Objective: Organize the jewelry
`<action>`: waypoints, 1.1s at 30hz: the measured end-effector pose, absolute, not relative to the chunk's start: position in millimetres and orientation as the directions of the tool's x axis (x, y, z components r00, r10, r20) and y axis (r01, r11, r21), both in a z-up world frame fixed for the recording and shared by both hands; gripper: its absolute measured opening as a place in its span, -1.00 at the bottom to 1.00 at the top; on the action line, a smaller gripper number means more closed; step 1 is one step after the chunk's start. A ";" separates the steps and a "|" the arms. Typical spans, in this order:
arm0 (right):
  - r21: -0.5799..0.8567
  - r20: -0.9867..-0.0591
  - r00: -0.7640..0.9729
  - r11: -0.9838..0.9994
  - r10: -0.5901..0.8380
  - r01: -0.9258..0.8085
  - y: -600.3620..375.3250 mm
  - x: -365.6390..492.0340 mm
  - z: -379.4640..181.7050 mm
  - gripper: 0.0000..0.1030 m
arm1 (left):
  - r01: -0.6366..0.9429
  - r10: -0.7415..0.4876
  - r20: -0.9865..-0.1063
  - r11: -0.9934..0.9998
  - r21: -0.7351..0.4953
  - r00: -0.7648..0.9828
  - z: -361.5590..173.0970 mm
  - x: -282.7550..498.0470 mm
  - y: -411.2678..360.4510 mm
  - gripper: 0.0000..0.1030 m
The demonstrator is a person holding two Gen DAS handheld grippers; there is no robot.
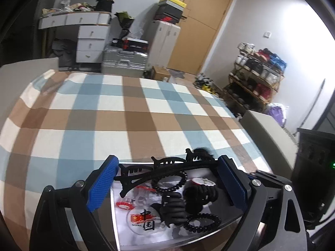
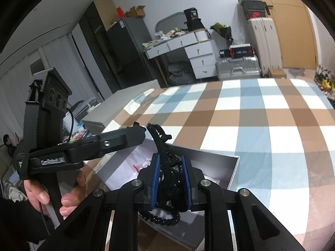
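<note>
Checked bedspread [image 1: 146, 115] carries the box [image 2: 234, 167]; right gripper [image 2: 170, 179] pinches a black tangle [image 2: 169, 167], left gripper [image 1: 167, 184] spread at nine o'clock. Next: probably separating pieces.

Your left camera looks close down past its fingers into the box [image 1: 125, 226], facing the door [image 1: 207, 23]. Your right camera faces the desk [image 2: 182, 41]. Both share box and checkered bedspread [image 1: 125, 115].

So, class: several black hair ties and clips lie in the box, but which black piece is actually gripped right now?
The black braided hair tie, clamped between the right gripper pads; the others lie loose in the white box.
</note>
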State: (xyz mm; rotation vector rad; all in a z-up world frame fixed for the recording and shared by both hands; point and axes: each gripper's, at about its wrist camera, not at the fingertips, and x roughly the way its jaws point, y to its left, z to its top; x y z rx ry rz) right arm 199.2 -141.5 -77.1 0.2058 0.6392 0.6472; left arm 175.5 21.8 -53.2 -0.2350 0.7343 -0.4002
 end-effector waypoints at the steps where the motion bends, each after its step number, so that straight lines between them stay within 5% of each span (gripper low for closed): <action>1: 0.373 -0.487 0.613 0.783 0.622 -0.498 -141.7 199.1 -77.6 -0.59 | 0.278 -0.444 -0.604 0.894 -0.351 0.662 -54.2 176.6 21.7 0.80; 17: 0.373 -0.409 0.714 0.818 0.569 -0.438 -168.4 169.2 -60.6 0.29 | 0.330 -0.465 -0.628 0.885 -0.328 0.623 -48.4 162.8 21.1 0.84; 22: 0.359 -0.390 0.755 0.842 0.527 -0.403 -175.8 156.6 -51.6 0.48 | 0.303 -0.383 -0.582 0.924 -0.234 0.718 -33.2 143.4 22.9 0.84; 26: 0.342 -0.376 0.779 0.856 0.502 -0.387 -176.7 146.7 -44.6 0.81 | 0.270 -0.319 -0.502 0.948 -0.170 0.804 -18.9 125.1 25.5 0.84; 33: 0.309 -0.293 0.815 0.856 0.500 -0.414 -171.8 120.4 -28.9 0.95 | 0.160 -0.203 -0.407 0.977 -0.137 0.891 -5.1 103.3 36.7 0.84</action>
